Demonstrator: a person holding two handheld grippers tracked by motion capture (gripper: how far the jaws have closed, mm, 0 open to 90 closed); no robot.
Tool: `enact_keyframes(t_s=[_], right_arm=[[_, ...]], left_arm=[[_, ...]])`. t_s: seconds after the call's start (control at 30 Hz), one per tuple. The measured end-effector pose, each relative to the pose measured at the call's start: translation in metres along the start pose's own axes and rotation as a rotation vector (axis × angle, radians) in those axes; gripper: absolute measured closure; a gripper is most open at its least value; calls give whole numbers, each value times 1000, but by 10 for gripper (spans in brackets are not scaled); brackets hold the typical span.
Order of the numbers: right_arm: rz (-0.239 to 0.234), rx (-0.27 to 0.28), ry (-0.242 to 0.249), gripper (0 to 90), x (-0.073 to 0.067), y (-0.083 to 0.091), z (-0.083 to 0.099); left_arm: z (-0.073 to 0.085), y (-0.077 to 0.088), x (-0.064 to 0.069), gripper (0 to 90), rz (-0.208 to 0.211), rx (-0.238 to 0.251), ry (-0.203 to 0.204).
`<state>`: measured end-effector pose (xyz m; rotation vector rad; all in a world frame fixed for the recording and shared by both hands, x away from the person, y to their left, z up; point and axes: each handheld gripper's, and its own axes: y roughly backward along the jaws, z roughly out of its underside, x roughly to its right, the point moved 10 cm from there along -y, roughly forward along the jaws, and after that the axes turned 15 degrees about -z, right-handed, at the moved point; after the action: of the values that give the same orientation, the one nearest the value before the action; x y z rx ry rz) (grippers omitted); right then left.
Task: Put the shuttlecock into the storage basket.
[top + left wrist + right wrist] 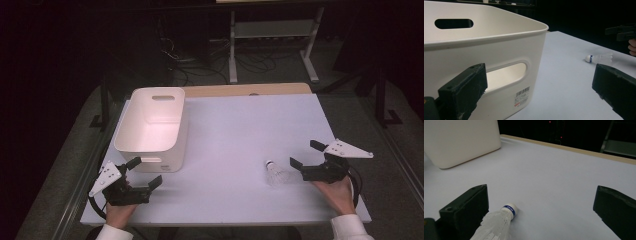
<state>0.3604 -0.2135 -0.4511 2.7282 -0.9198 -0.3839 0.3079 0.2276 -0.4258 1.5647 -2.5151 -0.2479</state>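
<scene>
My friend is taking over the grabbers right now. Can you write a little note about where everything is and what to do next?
Left gripper: open, holding nothing, beside the bin's near wall.
Right gripper: open wide, holding nothing, right by the shuttlecock.
Shuttlecock: lying on its side on the table, feathers toward the right gripper, cork pointing away from it.
Bin: upright at the table's left, looks empty.
Done: nothing picked up yet.
Left: probably close the right gripper on the shuttlecock and drop it in the bin.
</scene>
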Motion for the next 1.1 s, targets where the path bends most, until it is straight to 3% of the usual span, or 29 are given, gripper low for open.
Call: enact_keyframes(t_s=[0.47,0.73,1.1], right_arm=[[19,-11,7,0,0,0,-1],[14,-8,11,0,-1,-1,-10],[-7,-49,10,0,-4,-7,-14]], left_arm=[[-1,2,1,0,0,8,-1],[0,2,-1,0,-9,8,-4],[0,2,-1,0,-12,7,-7]])
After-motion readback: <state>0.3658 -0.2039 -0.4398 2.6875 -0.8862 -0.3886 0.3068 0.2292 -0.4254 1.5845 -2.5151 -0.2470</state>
